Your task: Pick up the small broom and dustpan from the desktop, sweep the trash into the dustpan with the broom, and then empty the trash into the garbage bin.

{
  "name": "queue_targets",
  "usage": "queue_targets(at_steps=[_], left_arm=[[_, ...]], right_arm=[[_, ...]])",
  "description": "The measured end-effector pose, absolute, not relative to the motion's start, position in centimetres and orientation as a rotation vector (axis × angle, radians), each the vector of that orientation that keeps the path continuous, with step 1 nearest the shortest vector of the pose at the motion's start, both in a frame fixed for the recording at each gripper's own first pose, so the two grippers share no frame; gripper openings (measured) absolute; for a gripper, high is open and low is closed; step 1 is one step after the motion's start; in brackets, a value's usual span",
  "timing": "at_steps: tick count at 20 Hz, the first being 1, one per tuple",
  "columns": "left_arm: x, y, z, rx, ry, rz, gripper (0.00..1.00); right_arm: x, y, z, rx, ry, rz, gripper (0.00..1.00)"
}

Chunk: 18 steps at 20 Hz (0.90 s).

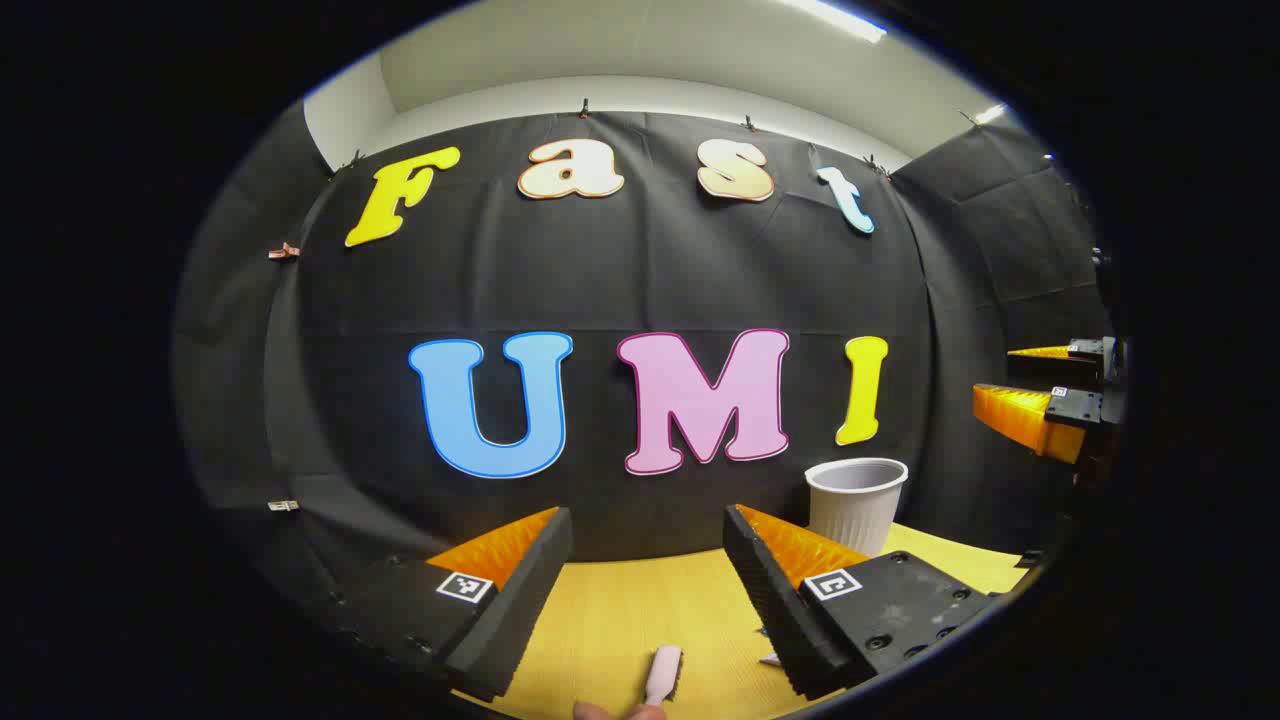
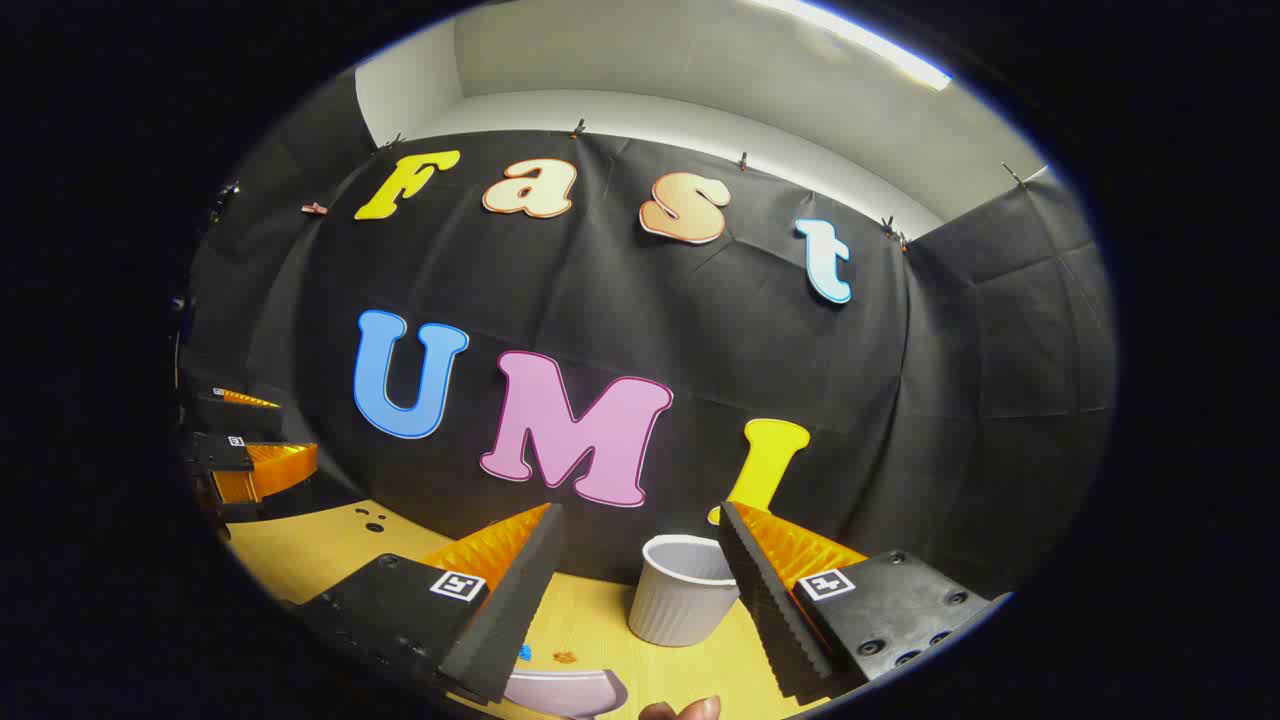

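The pale pink broom handle [image 1: 663,675] is lying on the yellow desk [image 1: 620,610] at 6 o'clock, between the released left tongs [image 1: 648,535]. It is probably light, stiff and smooth, so gripping mid-handle looks best. The lilac dustpan [image 2: 565,692] is sitting at 6 o'clock under the released right tongs [image 2: 640,530]. The white ribbed garbage bin [image 2: 685,590] is standing just beyond.
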State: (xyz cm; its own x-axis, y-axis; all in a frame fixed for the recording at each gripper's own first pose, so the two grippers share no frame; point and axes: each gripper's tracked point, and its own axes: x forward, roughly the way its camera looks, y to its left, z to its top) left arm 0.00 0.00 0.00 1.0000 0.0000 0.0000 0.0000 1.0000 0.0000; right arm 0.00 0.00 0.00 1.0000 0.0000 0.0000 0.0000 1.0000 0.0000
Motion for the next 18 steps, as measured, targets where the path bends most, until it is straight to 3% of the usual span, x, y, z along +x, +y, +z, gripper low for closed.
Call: queue_targets(at_steps=[12,18], left_arm=[[-1.6,0.5,-1.2,-0.010,0.021,0.005,0.97],[-2.5,0.6,-2.7,0.011,0.041,0.004,0.97]], right_arm=[[-1.4,1.8,-0.7,0.009,0.024,0.055,0.97],[-3.5,4.0,-6.9,0.030,0.219,0.205,0.97]])
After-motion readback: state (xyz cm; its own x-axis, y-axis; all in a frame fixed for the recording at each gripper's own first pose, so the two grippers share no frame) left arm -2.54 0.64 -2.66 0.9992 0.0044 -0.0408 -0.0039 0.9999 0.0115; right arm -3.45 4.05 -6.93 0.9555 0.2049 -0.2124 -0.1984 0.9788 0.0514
